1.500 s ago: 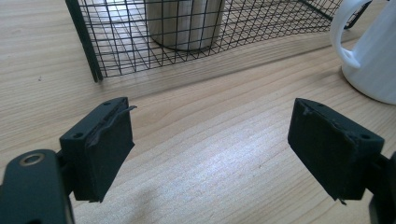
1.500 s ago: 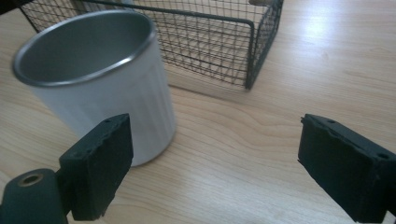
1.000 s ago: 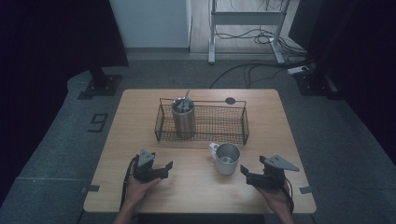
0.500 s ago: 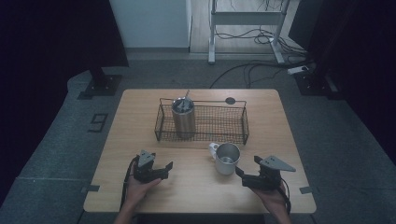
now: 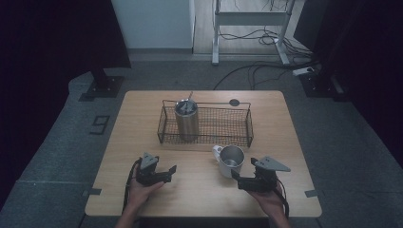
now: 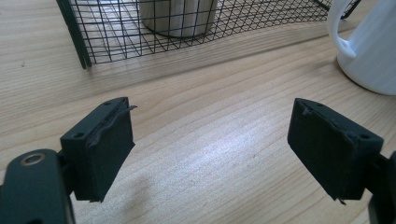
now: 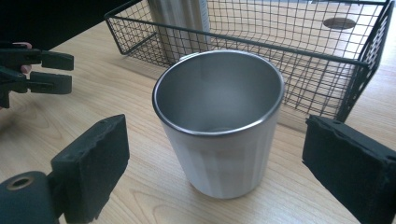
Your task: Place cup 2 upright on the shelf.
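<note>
A steel-lined white mug (image 5: 231, 160) with a handle stands on the wooden table (image 5: 138, 123) in front of a black wire basket (image 5: 223, 126). My right gripper (image 5: 237, 179) is open just right of the mug; in the right gripper view the mug (image 7: 219, 126) stands between and just beyond the spread jaws, untouched. A steel tumbler (image 5: 186, 118) stands upright in the basket's left end. My left gripper (image 5: 171, 173) rests near the front left. Its jaws (image 6: 210, 144) stand apart over bare wood, holding nothing. The mug's handle (image 6: 343, 42) shows at the upper right of the left gripper view.
A dark round cap (image 5: 234, 102) sits in the tabletop behind the basket. The basket's right part holds nothing. A metal frame's legs and cables (image 5: 266, 71) lie on the floor beyond the table. Bare wood lies between the two hands.
My right gripper has moved left toward the mug, which now stands between its jaws. The left gripper, mug, basket and tumbler have stayed put.
</note>
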The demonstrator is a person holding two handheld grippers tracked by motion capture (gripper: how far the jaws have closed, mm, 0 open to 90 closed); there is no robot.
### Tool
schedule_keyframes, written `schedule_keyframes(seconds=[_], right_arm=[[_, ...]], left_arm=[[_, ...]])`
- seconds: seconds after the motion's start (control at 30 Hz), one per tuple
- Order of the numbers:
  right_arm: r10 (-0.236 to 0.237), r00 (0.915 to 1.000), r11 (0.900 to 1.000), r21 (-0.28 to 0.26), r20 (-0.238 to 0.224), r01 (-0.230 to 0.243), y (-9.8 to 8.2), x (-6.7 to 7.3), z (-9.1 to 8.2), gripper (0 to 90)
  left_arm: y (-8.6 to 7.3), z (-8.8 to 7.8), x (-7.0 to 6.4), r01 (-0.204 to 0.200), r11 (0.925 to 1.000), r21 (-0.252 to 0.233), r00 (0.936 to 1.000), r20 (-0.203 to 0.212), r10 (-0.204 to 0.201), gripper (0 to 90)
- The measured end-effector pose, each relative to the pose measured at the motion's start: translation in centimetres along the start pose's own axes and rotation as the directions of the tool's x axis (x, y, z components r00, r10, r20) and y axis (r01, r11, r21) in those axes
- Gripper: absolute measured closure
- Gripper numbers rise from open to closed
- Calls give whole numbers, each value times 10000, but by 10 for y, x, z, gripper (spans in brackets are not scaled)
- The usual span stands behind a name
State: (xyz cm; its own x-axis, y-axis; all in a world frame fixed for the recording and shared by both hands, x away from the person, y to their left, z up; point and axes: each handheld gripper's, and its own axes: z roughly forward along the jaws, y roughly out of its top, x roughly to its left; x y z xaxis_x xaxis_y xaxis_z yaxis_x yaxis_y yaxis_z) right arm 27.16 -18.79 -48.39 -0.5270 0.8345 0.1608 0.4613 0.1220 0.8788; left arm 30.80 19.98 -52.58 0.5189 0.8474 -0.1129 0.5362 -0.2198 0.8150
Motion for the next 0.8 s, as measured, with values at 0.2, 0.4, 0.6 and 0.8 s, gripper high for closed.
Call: schedule_keyframes(seconds=[0.2, 0.4, 0.6, 0.8], right_arm=[[0, 10000, 10000, 47, 73, 0, 2, 0, 8, 55], [59, 9998, 9997, 242, 192, -64, 3, -4, 18, 32], [-53, 9997, 9993, 372, 241, 44, 5, -2, 28, 16], [-209, 9991, 9981, 581, 373, 187, 5, 0, 38, 0]], left_arm=[[0, 0, -1, 38, 10000, 25, 10000, 7, -38, 146], [-1, 2, 0, 86, 9999, 91, 10000, 28, -86, 146], [-2, 3, -1, 99, 9998, 148, 9999, 44, -99, 146], [-1, 2, -2, 127, 9999, 116, 9999, 48, -128, 146]])
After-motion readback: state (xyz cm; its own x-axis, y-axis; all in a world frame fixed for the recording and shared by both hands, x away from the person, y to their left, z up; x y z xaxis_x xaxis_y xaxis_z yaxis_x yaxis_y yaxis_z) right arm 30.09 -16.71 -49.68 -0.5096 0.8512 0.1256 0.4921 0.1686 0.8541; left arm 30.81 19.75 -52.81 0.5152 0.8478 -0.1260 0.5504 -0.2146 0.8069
